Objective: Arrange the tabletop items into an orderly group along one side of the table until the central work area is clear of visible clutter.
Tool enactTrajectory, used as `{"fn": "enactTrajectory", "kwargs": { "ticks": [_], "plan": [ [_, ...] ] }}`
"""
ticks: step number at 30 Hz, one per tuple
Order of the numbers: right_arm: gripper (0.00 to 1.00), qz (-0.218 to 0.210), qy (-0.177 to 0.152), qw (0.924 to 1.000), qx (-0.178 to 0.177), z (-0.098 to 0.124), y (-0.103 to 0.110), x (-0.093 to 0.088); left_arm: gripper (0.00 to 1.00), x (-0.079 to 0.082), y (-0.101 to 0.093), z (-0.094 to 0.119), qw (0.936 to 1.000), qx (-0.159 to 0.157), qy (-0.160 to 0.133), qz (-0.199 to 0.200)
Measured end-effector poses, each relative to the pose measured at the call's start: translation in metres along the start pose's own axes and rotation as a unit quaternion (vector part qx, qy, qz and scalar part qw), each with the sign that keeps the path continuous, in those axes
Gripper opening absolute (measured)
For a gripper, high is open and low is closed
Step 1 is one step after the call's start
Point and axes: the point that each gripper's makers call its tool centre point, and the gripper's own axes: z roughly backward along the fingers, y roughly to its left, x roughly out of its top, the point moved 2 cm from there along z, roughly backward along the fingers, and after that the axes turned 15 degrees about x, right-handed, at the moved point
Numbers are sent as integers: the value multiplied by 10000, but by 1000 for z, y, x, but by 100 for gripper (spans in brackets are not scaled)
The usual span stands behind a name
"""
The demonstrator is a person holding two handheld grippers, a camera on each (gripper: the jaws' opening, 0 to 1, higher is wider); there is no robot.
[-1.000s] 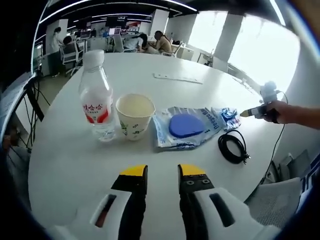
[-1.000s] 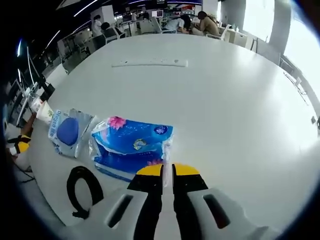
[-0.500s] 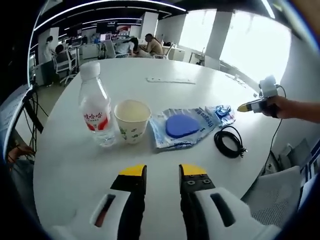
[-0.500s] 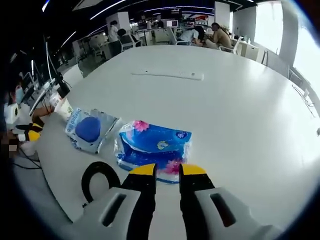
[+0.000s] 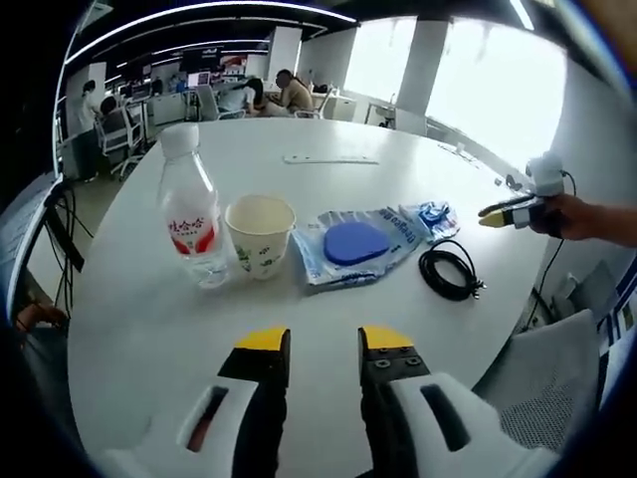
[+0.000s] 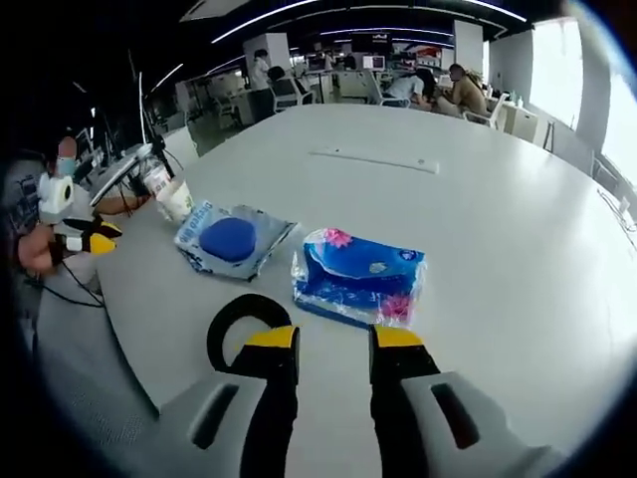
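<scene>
A lidded water bottle (image 5: 189, 214), a paper cup (image 5: 261, 231), a bagged blue sponge (image 5: 356, 244), a blue tissue pack (image 5: 430, 214) and a black cable coil (image 5: 448, 271) lie in a row across the white round table (image 5: 149, 329). My left gripper (image 5: 324, 341) hovers open in front of the cup, holding nothing. My right gripper (image 6: 333, 341) is open just short of the tissue pack (image 6: 360, 279), with the cable coil (image 6: 244, 314) by its left jaw. The sponge bag (image 6: 231, 239), cup (image 6: 177, 199) and bottle (image 6: 154, 177) lie beyond.
A flat white strip (image 5: 330, 158) lies farther in on the table. A hand holds the right gripper (image 5: 513, 211) past the table's edge. A grey chair (image 5: 557, 368) stands close by. People sit at desks in the background.
My right gripper's jaws have gone from nearly shut to open and drawn back from the tissue pack, which stays on the table. The left view has backed off slightly.
</scene>
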Motion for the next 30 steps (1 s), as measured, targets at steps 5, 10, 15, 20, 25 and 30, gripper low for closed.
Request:
{"fn": "enactTrajectory", "kwargs": {
  "ticks": [5,10,15,20,25,30],
  "plan": [
    [30,23,-130,9999,63,6,11,-1,27,1,2,2,10000,-27,-77,11],
    [34,6,-325,9993,175,10,27,0,27,0,3,4,9999,-51,-129,18],
    [37,25,-373,9989,286,9,38,-4,28,-2,2,6,9998,-77,-153,31],
    [42,248,-249,9982,491,5,53,-9,30,-1,1,5,9998,-105,-193,-18],
    [43,420,-96,9974,580,2,62,-14,33,-2,-3,8,9995,-170,-268,-13],
    [45,422,-94,9968,679,0,70,-15,36,-3,-7,9,9993,-203,-326,-22]
  ]
}}
